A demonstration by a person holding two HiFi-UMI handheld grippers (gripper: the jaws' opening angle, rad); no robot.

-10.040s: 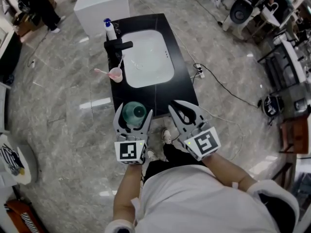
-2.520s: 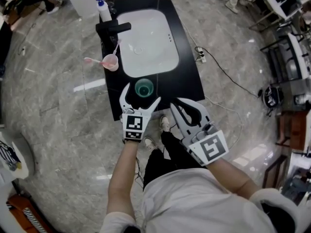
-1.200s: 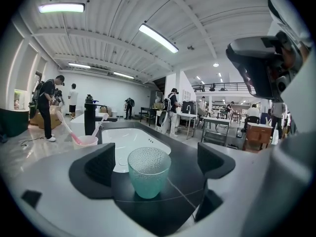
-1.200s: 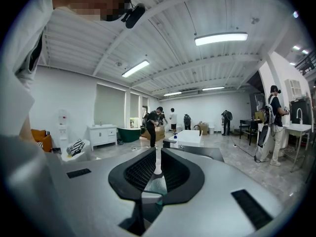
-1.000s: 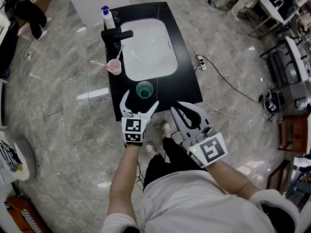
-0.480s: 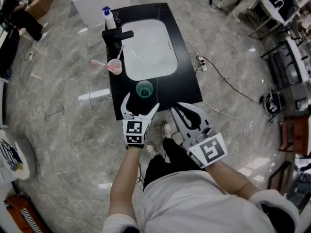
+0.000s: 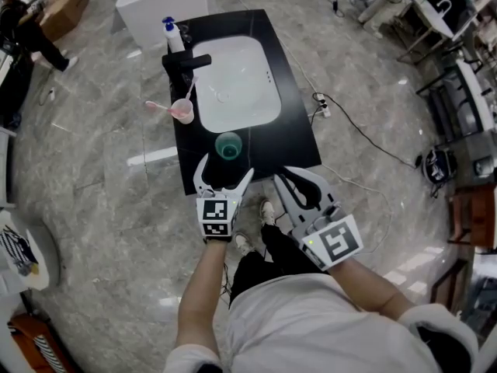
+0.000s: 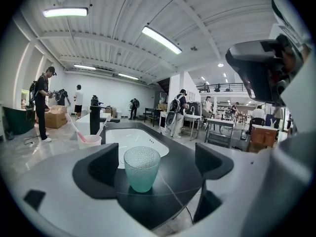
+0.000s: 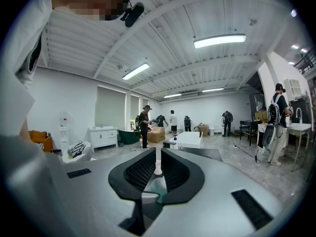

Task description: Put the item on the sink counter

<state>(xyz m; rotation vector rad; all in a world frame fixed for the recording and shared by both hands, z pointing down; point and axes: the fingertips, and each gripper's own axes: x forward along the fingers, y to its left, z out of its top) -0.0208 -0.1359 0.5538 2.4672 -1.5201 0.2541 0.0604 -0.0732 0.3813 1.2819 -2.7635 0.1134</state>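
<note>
- Task looked about done: green cup (image 7: 229, 145) stood upright on the black counter (image 7: 289, 142), just beside the sink basin (image 7: 237, 84), on the side nearest the person.
- Left gripper (image 7: 224, 171) sat a bit further from the basin than the cup. Jaws were wide apart and had just eased in slightly. Cup was lined up w/ the gap, just past the tips. Neither pad touched it, so it was let go.
- Right gripper (image 7: 286, 176) was off the basin's near right corner, jaws nearly together, nothing in them.
- Left to do, prob.: only pull the left gripper clear w/o knocking the cup.
- Cup: see-through teal glass or plastic, pebbled surface, wider at rim than base, no handle, looked empty. It stood level and steady.
- Pink cup (image 7: 184, 111) w/ toothbrushes stood at the basin's left edge, well apart from the green one.
</note>
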